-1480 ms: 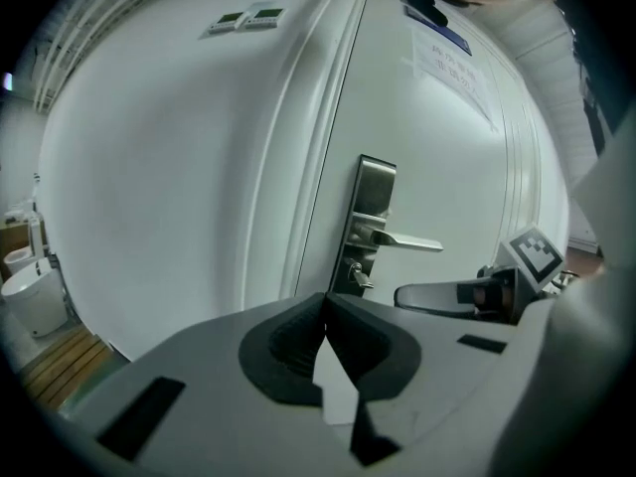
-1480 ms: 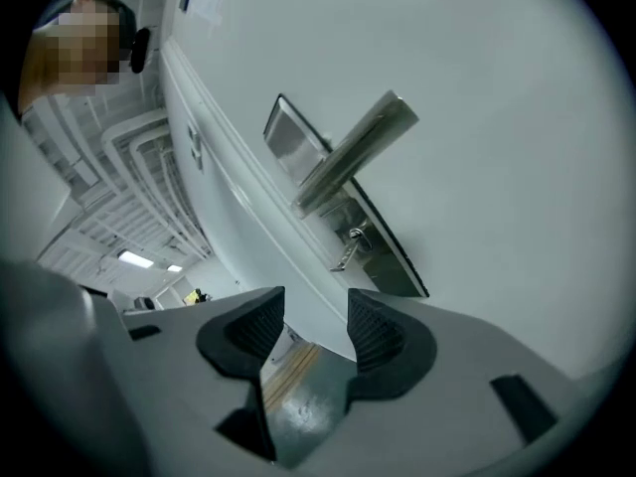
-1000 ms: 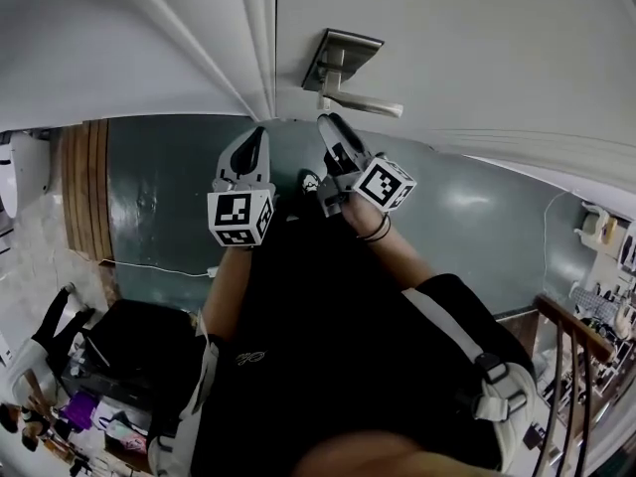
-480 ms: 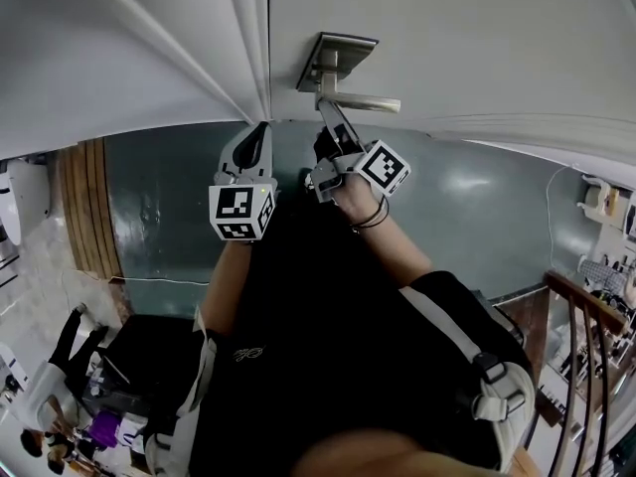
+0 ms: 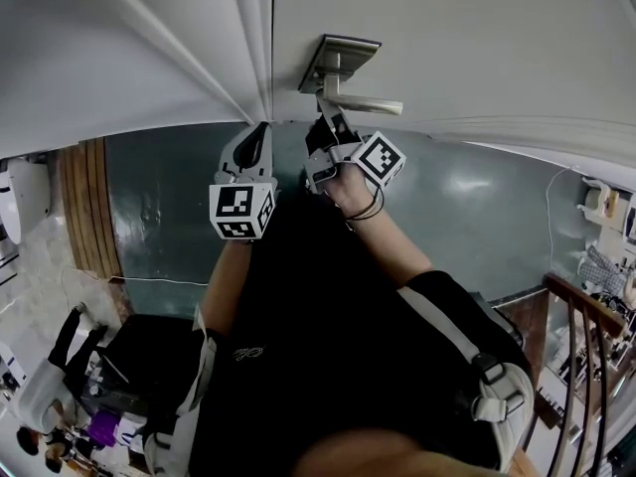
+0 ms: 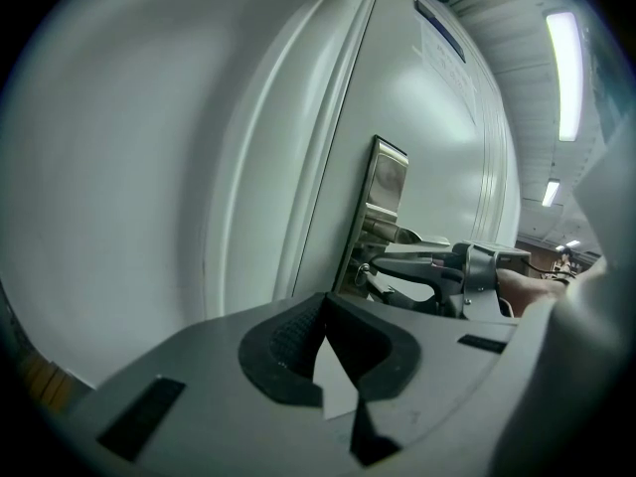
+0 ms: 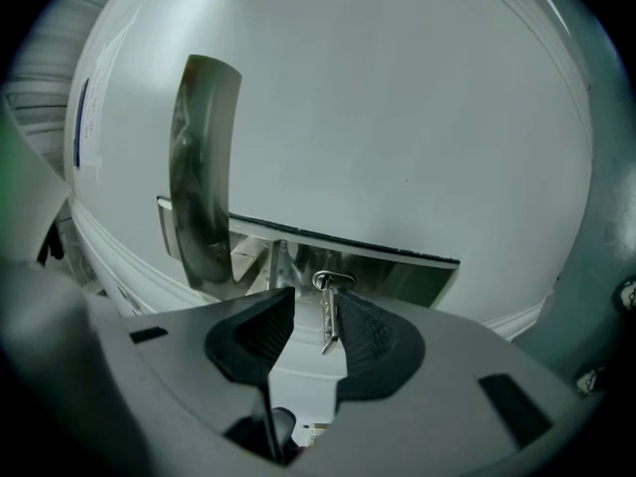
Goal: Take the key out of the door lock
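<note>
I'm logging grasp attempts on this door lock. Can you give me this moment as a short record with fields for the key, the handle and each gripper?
key: at the lock under the lever handle, not yet out
lever handle: metal, on a plate, untouched
right gripper: at the lock, jaws apart and just been closing, key between them, not yet pinched
left gripper: jaws together, empty, hovering by the door, left of the handle
</note>
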A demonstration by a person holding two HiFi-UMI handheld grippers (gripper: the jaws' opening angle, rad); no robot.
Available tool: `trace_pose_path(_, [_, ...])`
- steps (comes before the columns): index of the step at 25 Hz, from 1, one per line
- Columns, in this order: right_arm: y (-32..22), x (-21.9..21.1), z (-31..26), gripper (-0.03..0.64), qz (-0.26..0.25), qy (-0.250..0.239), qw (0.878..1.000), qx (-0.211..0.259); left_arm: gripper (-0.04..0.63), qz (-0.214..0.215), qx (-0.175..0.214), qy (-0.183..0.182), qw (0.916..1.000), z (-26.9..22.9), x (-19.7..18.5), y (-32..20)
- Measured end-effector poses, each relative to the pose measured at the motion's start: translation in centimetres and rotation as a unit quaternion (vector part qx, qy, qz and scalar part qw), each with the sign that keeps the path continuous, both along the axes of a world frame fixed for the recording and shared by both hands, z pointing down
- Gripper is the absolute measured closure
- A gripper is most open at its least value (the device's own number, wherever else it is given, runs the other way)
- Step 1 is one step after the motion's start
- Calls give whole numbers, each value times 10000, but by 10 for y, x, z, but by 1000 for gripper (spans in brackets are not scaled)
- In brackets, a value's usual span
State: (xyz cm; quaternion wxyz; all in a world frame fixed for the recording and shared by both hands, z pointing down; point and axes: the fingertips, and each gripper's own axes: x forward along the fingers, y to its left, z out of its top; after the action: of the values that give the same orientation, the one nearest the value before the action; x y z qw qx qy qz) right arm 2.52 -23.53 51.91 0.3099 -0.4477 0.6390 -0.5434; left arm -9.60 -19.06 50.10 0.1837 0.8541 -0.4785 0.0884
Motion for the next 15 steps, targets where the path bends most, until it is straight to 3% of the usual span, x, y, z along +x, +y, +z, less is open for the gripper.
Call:
trace_pose_path(6, [-5, 0, 7, 583, 260, -491, 9982, -216, 572, -125, -6, 44, 9999, 1, -5, 1])
trace_pose_path(15, [-10, 0, 8, 588, 429, -710, 9962, -270, 572, -202, -25, 85, 9998, 1, -9, 3])
